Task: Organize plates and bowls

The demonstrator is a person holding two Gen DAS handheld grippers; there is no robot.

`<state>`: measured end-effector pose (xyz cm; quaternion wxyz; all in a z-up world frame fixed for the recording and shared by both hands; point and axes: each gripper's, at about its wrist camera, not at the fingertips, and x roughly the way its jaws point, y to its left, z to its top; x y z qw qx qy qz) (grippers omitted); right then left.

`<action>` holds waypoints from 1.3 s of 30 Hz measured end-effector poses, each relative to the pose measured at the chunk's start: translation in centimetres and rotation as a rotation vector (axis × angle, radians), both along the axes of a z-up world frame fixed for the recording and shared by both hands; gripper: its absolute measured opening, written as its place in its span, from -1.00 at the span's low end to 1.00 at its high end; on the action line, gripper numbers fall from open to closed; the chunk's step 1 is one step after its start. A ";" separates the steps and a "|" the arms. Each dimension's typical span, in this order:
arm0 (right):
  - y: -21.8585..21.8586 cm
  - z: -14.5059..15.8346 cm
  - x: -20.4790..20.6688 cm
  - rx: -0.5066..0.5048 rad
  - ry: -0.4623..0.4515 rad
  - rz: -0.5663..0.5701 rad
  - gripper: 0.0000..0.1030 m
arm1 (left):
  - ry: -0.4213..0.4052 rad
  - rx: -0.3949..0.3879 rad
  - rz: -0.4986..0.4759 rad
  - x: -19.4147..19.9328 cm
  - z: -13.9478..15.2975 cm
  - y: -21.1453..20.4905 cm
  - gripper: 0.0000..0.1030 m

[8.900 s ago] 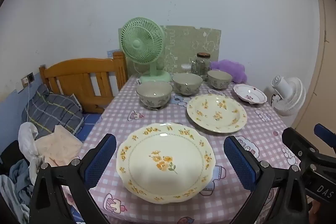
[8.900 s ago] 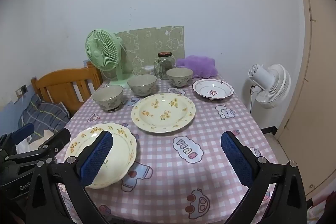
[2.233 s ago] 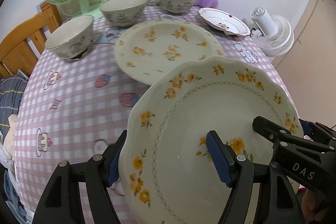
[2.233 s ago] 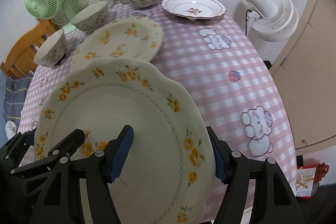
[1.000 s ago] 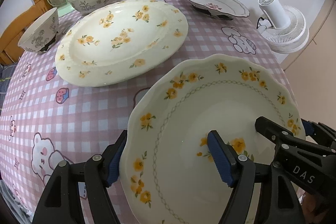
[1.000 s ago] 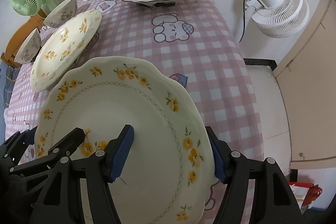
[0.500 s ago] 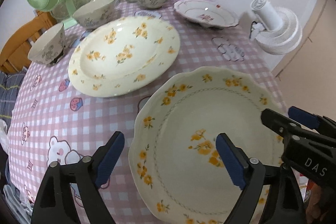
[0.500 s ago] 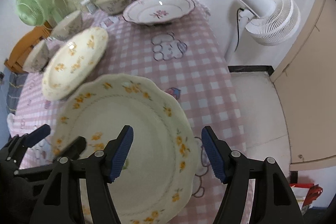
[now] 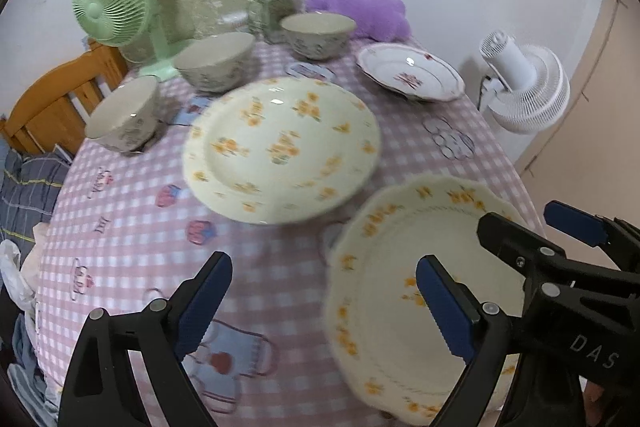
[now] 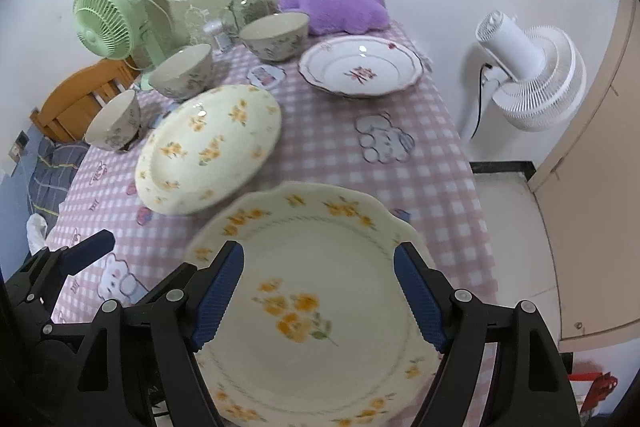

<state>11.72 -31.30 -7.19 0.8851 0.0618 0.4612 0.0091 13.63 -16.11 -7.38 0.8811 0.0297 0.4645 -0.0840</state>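
Observation:
A scalloped cream plate with yellow flowers (image 9: 400, 279) (image 10: 320, 291) lies on the pink checked table at its near right edge. My left gripper (image 9: 324, 297) is open, its right pad over the plate's left part. My right gripper (image 10: 318, 291) is open above the plate, touching nothing that I can see. A larger yellow-flower plate (image 9: 280, 147) (image 10: 208, 151) lies in the middle. Three floral bowls (image 9: 124, 119) (image 9: 216, 61) (image 9: 318, 35) stand behind it. A white plate with a red pattern (image 9: 410, 71) (image 10: 360, 65) lies at the back right.
A green fan (image 9: 116, 3), a glass jar (image 9: 278, 7) and a purple cushion (image 9: 360, 11) stand along the back wall. A white floor fan (image 10: 528, 79) stands right of the table. A wooden chair (image 9: 52, 103) and clothes are at the left. The table edge (image 10: 476, 211) drops off close to the scalloped plate.
Both grippers held the scalloped plate and carried it to the table's right side. They have opened, let it go and pulled back and up.

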 end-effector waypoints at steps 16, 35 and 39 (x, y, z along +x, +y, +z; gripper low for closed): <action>7.9 3.7 6.3 -0.034 -0.069 -0.065 0.56 | -0.096 0.040 -0.012 7.0 3.3 7.0 0.83; 7.8 -3.1 18.0 -0.059 0.034 -0.044 0.56 | 0.038 0.039 0.092 17.5 -4.3 7.2 0.82; 7.5 -4.5 19.3 -0.055 0.065 -0.041 0.56 | 0.076 0.045 0.113 18.4 -5.7 7.2 0.82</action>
